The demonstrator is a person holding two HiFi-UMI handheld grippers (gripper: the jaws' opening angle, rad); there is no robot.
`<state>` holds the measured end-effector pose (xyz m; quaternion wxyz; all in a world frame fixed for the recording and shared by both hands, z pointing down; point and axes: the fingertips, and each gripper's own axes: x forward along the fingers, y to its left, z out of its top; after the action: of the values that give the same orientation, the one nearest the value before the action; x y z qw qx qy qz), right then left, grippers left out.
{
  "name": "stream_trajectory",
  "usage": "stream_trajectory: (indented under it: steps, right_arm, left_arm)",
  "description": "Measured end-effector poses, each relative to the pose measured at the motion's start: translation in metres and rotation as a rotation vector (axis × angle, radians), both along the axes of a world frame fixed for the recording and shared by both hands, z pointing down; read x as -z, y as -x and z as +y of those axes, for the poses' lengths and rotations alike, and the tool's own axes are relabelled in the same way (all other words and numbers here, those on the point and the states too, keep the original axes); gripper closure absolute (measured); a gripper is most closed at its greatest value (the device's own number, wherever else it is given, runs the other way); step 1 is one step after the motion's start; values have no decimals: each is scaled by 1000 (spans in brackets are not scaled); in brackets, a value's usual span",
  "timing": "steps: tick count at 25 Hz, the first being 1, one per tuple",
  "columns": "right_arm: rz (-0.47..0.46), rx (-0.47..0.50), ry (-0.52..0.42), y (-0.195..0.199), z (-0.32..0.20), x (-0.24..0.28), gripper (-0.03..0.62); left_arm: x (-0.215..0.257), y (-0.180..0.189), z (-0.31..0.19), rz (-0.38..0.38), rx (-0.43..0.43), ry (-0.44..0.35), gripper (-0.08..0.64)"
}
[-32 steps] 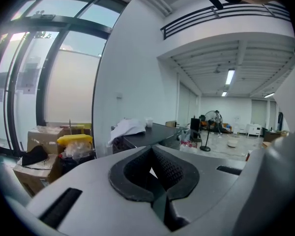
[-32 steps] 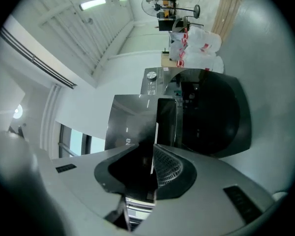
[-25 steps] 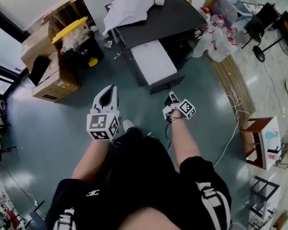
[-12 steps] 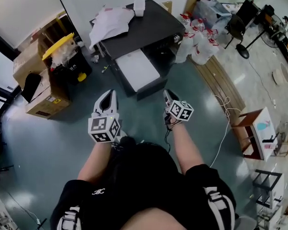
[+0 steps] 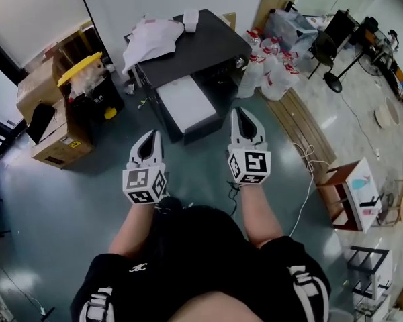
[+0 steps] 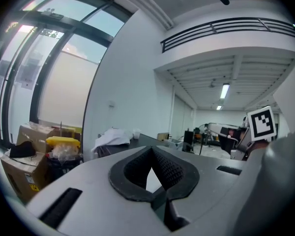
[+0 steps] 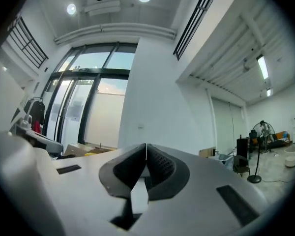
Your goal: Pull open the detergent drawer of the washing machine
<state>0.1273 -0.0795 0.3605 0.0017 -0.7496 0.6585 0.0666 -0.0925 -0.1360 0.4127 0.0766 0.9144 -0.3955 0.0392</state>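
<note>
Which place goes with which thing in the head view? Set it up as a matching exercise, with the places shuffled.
Things:
1. cloth
2. jugs
3. yellow lid
4. cardboard boxes

Places:
A. right of the machine
B. on the black bin
C. on the machine's top
D. far left, beside the bin

Pairs: 1-C, 2-A, 3-B, 4-D.
</note>
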Motion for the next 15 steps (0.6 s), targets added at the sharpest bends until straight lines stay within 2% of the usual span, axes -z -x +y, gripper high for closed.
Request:
stream_trajectory:
  steps: [1, 8, 15]
  right_arm:
    - [2, 4, -10, 6, 4, 9, 589]
    - [20, 125, -86, 45, 22, 37, 589]
    - [32, 157, -38, 57, 22, 10, 589]
  left_arm:
    - [0, 1, 3, -3, 1, -3, 561]
    - [6, 10, 16, -21, 25, -31, 561]
    - [9, 19, 24, -42, 40, -47, 561]
